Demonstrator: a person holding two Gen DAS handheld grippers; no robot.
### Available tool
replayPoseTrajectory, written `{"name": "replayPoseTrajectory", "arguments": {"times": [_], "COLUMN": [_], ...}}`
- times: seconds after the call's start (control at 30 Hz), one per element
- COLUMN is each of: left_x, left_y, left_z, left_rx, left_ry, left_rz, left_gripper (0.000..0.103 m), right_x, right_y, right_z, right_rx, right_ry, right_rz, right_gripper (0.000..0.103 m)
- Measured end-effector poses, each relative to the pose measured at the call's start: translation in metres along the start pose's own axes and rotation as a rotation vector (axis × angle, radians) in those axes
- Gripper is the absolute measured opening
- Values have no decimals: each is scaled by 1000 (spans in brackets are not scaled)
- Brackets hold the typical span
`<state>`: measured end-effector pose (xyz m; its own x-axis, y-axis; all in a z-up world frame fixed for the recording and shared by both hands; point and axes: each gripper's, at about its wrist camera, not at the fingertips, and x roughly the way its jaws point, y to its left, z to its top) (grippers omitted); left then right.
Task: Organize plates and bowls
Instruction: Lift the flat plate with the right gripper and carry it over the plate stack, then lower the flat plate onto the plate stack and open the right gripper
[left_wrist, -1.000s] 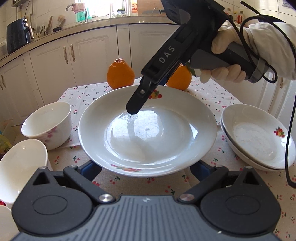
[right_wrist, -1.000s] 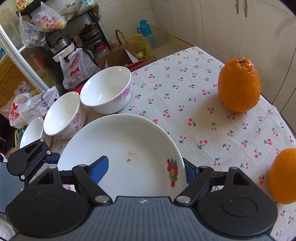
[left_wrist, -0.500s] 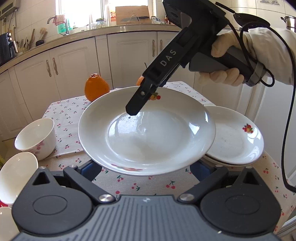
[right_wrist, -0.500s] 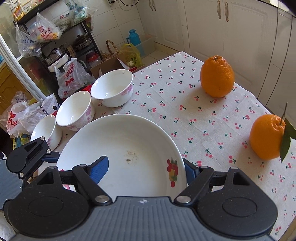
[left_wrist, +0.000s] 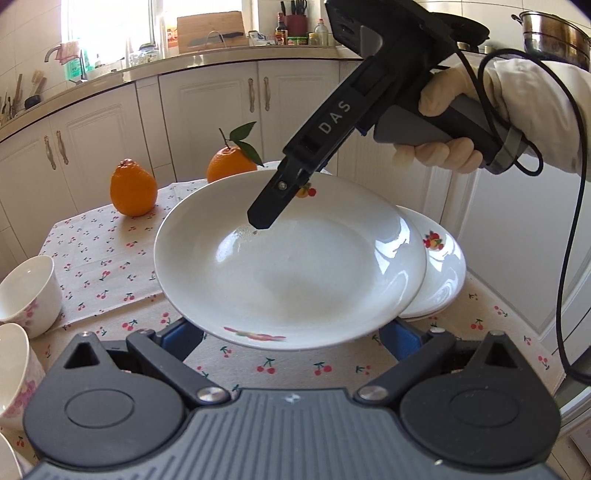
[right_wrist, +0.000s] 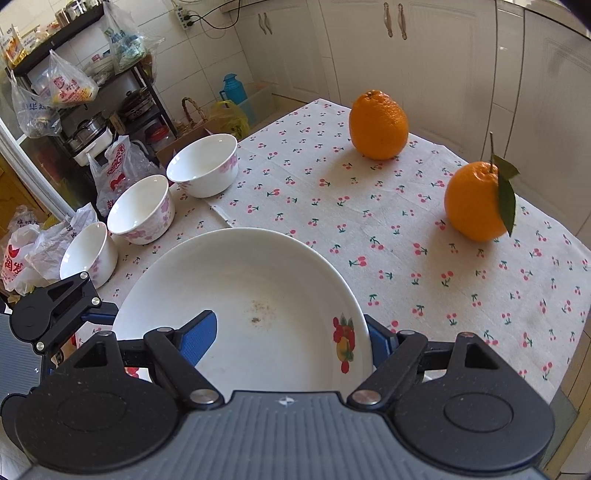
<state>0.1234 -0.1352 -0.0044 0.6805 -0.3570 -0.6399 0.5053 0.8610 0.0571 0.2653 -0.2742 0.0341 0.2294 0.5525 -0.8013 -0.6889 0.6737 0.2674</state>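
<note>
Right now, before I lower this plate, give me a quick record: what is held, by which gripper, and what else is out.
held: plate, off the table
right gripper: jaws shut on the plate's rim, one finger inside, one outside
left gripper: jaws open, below the plate's near edge; contact unclear
stack: plates, partly beneath the held plate
bowls: three in a row, upright
oranges: two, one with a leaf

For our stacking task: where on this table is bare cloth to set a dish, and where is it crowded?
Free: cloth between the bowls and the two oranges, and right of the held plate below the leafy orange. Crowded: the bowl row, and the plate stack.
</note>
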Motion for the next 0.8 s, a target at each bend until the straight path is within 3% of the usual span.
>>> {"name": "replayPoseTrajectory", "arguments": {"times": [0.8], "left_x": [35], "left_y": [-36], "left_z": [11], "left_rx": [101], "left_ry": [33], "left_rz": [-165], "left_gripper": [100], "right_x": [-32], "right_y": [-41], "right_z": [-71], "right_rx": [168], "right_ry": [-24], "right_rz": [-88], "right_gripper": [87]}}
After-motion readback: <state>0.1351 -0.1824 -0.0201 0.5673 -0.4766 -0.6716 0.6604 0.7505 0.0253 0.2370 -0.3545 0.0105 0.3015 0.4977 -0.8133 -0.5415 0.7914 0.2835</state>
